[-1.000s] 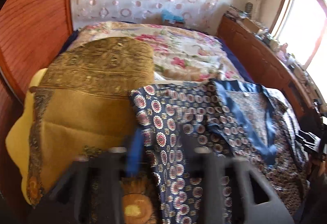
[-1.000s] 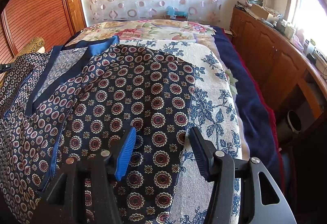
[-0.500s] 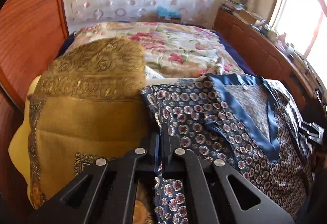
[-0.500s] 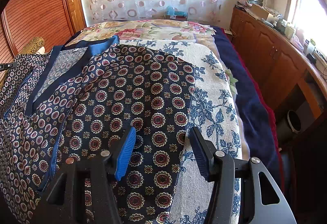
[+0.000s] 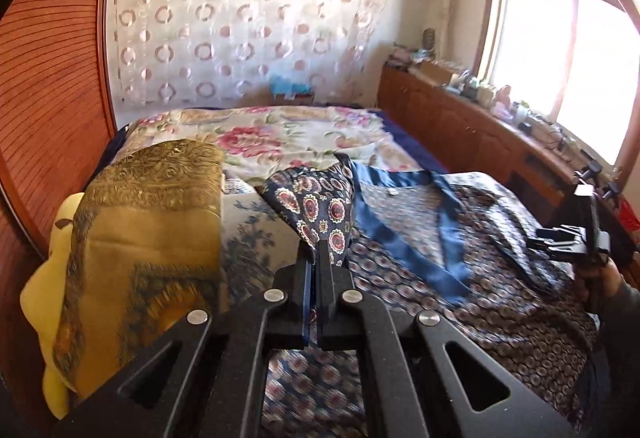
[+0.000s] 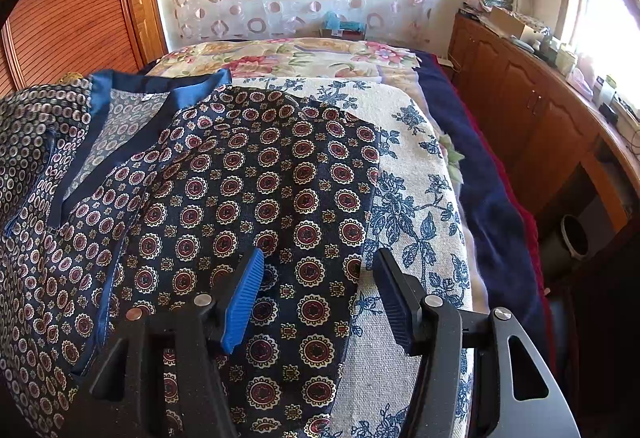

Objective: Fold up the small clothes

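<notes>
Left wrist: left tool (image 5: 314,258) pinches shirt (image 5: 320,198) over floral bed (image 5: 288,130); right tool (image 6: 318,270) open.

The garment (image 6: 224,198) lies spread on the bed (image 6: 424,174), filling the left and centre of the right wrist frame. In the left wrist frame a cushion (image 5: 144,238) sits left of it, and a cabinet (image 5: 472,130) runs along the right

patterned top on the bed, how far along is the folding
Done: the patterned top lies spread on the blue floral cloth, collar away from the cameras. In hand: the left gripper is shut on a lifted flap of the top's left side, seemingly starting a first fold. The right gripper hangs open over the right sleeve, gripping nothing. Left: nearly all the folding, since the right half lies flat.
</notes>
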`<move>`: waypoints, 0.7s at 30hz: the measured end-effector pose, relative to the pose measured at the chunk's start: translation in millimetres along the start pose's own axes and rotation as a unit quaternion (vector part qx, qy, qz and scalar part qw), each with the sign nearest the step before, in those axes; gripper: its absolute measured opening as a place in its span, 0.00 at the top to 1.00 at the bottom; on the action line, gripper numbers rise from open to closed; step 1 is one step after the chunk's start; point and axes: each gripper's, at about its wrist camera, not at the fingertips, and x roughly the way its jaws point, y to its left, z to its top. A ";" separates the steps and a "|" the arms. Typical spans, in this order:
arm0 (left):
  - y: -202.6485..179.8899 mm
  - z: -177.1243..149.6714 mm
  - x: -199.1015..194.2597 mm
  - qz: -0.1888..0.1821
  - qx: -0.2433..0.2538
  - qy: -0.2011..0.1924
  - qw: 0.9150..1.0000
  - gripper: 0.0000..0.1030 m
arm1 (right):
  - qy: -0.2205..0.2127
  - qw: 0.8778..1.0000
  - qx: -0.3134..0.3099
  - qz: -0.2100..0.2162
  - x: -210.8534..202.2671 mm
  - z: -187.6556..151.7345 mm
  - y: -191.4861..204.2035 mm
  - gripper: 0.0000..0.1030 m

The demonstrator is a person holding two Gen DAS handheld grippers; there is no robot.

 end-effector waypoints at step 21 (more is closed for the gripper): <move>-30.9 -25.8 -15.9 -0.017 0.022 -0.005 1.000 0.98 | 0.024 0.999 -0.012 0.031 44.0 54.9 -20.4 0.98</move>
